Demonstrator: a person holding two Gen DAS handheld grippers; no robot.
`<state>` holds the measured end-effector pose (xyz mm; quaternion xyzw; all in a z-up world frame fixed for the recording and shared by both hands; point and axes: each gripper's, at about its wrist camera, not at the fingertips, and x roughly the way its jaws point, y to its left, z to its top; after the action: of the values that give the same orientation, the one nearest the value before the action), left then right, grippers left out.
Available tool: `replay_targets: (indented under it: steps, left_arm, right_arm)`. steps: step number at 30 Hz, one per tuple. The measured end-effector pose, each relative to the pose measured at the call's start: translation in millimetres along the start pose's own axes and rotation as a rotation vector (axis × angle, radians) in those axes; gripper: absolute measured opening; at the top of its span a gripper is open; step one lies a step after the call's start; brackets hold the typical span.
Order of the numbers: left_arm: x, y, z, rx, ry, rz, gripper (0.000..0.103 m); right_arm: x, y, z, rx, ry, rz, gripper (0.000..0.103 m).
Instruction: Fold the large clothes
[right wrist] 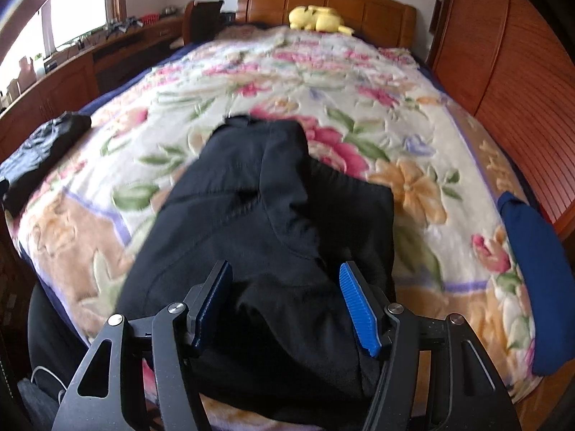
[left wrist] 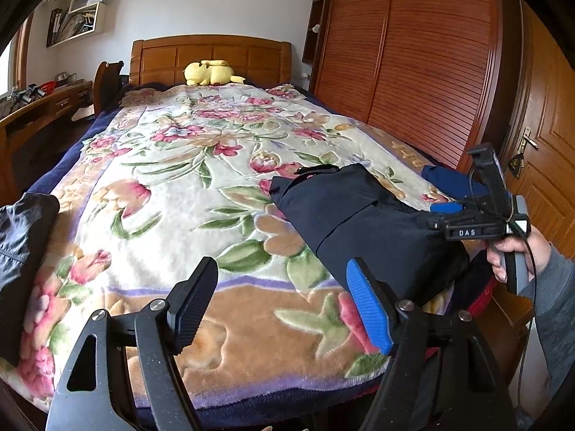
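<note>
We see the left gripper (left wrist: 284, 305) with its jaws spread wide and nothing between them, only the floral blanket (left wrist: 201, 165) below; its blue pad (left wrist: 366, 309) sits just beside the near end of the dark navy garment (left wrist: 363, 215) without pressing it. The right gripper (right wrist: 287, 305) has its jaws apart as well. In the right wrist view the dark cloth lies under and between its two blue pads (right wrist: 359, 309), but they stand clear of it on both sides, so we judge nothing is gripped. In the left wrist view the same tool (left wrist: 478, 215) hangs over the garment's right side, held by a hand (left wrist: 517, 251) in a grey sleeve (left wrist: 553, 287).

The dark navy garment (right wrist: 258, 215) lies folded into a long bundle on the near right part of the bed, running away from us towards the middle of the blanket. A blue garment (right wrist: 532, 280) lies near the bed's right edge, apart from it. A black garment (right wrist: 39, 154) rests at the left edge of the bed, well apart from both.

Farther off, a yellow plush toy (left wrist: 210, 72) lies against the wooden headboard (left wrist: 212, 55). A slatted wooden wardrobe (left wrist: 406, 54) stands along the right side, and a wooden worktop (left wrist: 39, 104) with small clutter runs along the left wall.
</note>
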<state>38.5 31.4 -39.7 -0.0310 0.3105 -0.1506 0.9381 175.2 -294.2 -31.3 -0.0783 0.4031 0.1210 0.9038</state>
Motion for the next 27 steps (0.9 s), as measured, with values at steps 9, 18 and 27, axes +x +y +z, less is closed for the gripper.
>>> replay_targets:
  steps: [9,18,27]
  left_arm:
    - [9,-7,-6,0.015,0.024,-0.018,0.075]
    - [22,-22,-6,0.034,0.048,-0.031,0.075]
    - [30,-36,-2,0.055,0.056,-0.047,0.075]
  right_arm:
    - [18,-8,-9,0.044,0.057,0.029,0.066]
    - [-8,-5,-18,-0.004,-0.031,0.105,0.016]
    - [-82,-13,-30,-0.003,-0.205,0.015,0.012]
